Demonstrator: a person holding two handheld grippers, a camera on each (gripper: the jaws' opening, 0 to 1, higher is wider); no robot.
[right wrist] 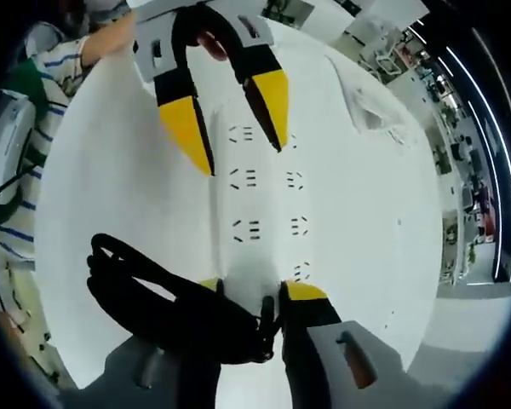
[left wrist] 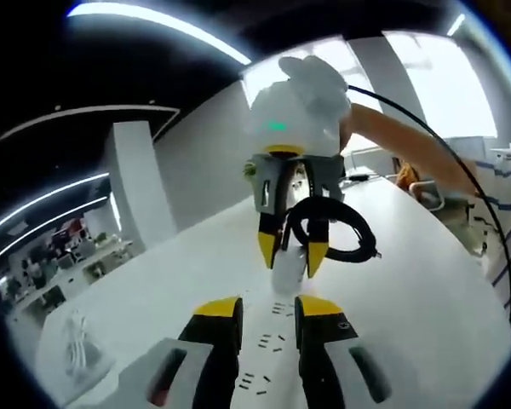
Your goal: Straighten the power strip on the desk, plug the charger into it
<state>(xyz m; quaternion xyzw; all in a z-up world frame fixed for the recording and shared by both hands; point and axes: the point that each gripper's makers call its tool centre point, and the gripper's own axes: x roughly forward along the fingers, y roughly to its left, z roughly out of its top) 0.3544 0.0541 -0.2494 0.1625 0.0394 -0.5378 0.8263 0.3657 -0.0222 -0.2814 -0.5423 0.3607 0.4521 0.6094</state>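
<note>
The left gripper [left wrist: 268,317], with yellow and black jaws, stands open above the white plastic power strip [left wrist: 268,358], which lies flat on the white desk [left wrist: 426,281] and runs toward the near edge. Facing it, the right gripper [left wrist: 293,252] with yellow tips holds a small white charger [left wrist: 287,271] over the strip's far end. A coiled black cable [left wrist: 332,228] hangs beside this gripper

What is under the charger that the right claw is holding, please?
The power strip lies directly beneath the charger, on the desk. The charger's prongs are hidden, so I cannot tell whether they are inserted.
</note>
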